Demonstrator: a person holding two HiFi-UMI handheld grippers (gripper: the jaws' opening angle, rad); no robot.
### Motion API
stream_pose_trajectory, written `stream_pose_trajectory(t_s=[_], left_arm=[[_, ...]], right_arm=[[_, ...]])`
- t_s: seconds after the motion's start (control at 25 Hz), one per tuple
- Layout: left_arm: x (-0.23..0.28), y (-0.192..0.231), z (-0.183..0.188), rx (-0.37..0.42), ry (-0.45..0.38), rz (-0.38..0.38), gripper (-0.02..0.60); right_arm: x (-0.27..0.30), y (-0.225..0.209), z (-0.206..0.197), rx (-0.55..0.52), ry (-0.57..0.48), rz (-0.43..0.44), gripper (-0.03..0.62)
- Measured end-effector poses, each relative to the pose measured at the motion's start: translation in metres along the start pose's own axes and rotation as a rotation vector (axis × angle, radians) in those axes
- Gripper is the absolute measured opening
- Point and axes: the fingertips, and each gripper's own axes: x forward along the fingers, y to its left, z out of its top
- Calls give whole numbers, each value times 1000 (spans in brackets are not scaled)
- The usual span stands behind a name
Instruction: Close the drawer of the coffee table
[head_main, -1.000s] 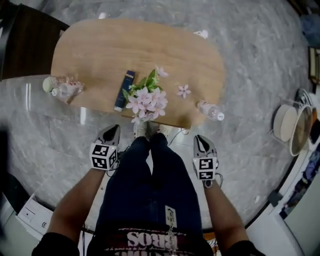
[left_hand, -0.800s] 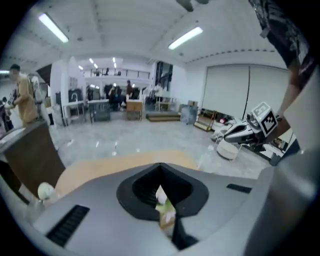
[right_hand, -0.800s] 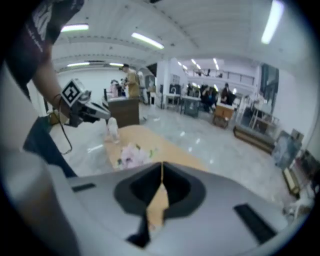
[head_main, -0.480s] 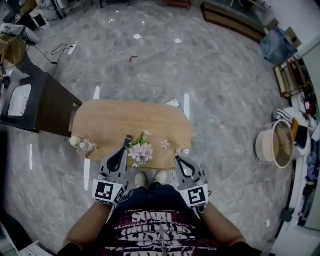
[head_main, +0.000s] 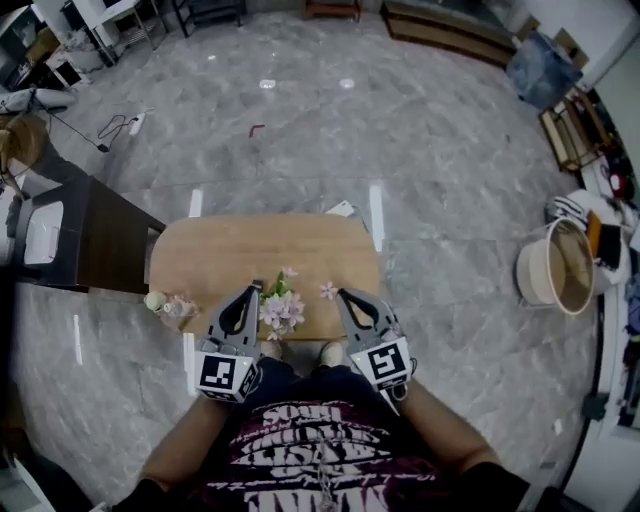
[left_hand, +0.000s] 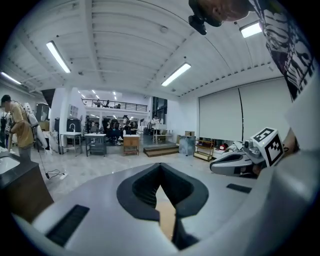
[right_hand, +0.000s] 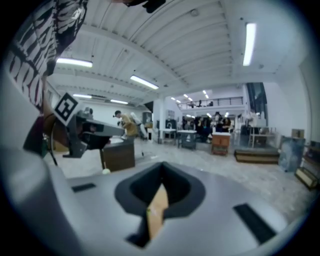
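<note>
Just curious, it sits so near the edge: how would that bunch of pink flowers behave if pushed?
Probably light and floppy: the flowers look like thin petals and leaves. By the near edge of the table, they might slide off.

Up they come! Left tongs (head_main: 252, 291) and right tongs (head_main: 341, 294) have lifted from knee level, tips now flanking the flowers (head_main: 281, 311) over the tabletop's (head_main: 230, 250) near edge.

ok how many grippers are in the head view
2. The left gripper is over the near edge of the coffee table, left of the flowers; the right gripper is right of them. Both are shut, empty.
</note>
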Motion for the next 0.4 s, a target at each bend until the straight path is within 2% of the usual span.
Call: stream_pose_trajectory(t_s=[0.4], left_arm=[[21, 29, 12, 24, -43, -159, 21]], right_arm=[[18, 11, 2, 8, 45, -190, 34]])
